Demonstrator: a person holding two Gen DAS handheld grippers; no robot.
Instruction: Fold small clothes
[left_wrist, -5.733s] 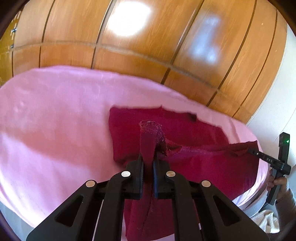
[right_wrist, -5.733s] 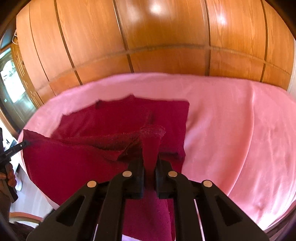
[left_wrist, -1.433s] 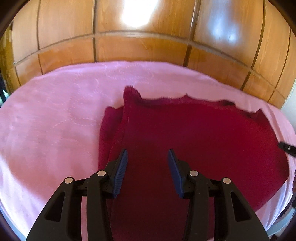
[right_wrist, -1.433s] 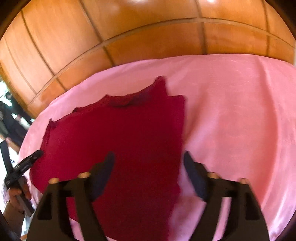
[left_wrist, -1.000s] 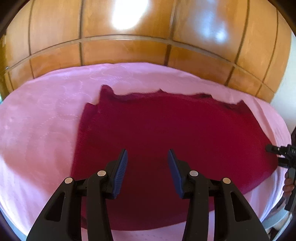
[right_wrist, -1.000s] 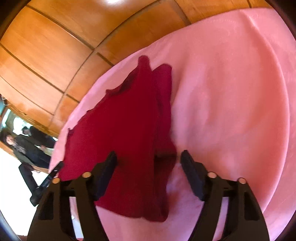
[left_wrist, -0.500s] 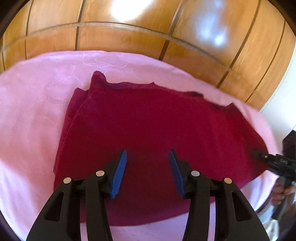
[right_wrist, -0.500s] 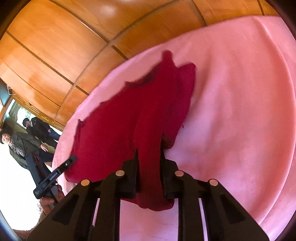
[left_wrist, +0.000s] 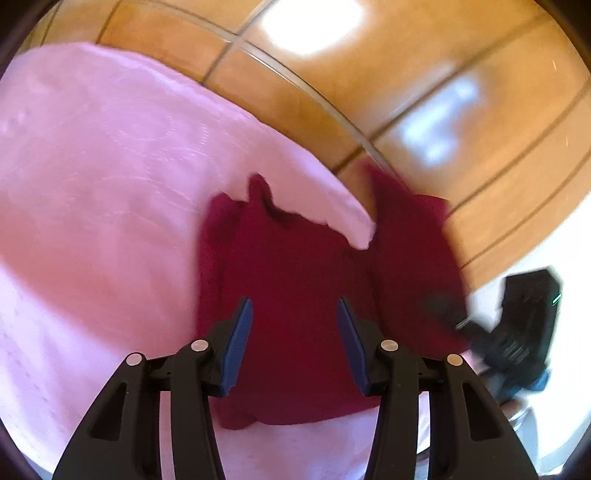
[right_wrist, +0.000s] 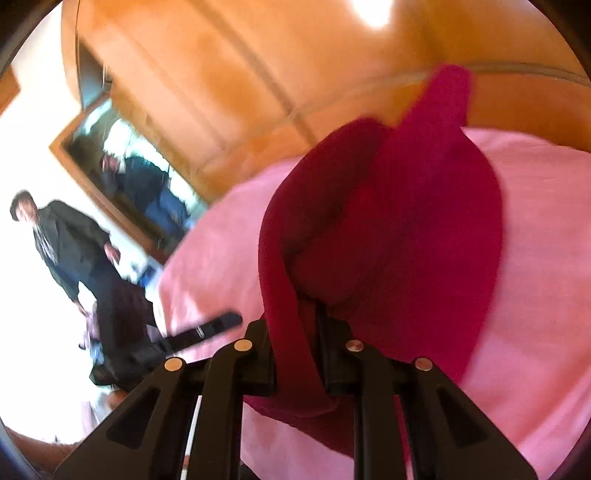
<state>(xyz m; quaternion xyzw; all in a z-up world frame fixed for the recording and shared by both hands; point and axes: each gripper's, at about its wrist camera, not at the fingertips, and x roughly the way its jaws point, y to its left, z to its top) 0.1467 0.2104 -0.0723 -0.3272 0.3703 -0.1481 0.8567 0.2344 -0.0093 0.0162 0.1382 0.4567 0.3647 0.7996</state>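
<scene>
Left wrist view: left gripper (left_wrist: 295, 332) spread, nothing between pads, hovering over dark red garment (left_wrist: 295, 280) on pink sheet (left_wrist: 92, 184). Garment's right side lifted, blurred. Right gripper (left_wrist: 447, 314) at that raised edge.

Right wrist view: right gripper (right_wrist: 295, 328) pinching fold of garment (right_wrist: 406, 221), cloth raised off sheet (right_wrist: 546, 258). Left gripper (right_wrist: 225, 319) low left. Wooden panels (right_wrist: 221, 74) behind.

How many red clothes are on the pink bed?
1: a dark red garment on the pink cover. The right tool lifts one side; the left tool is open above it.
</scene>
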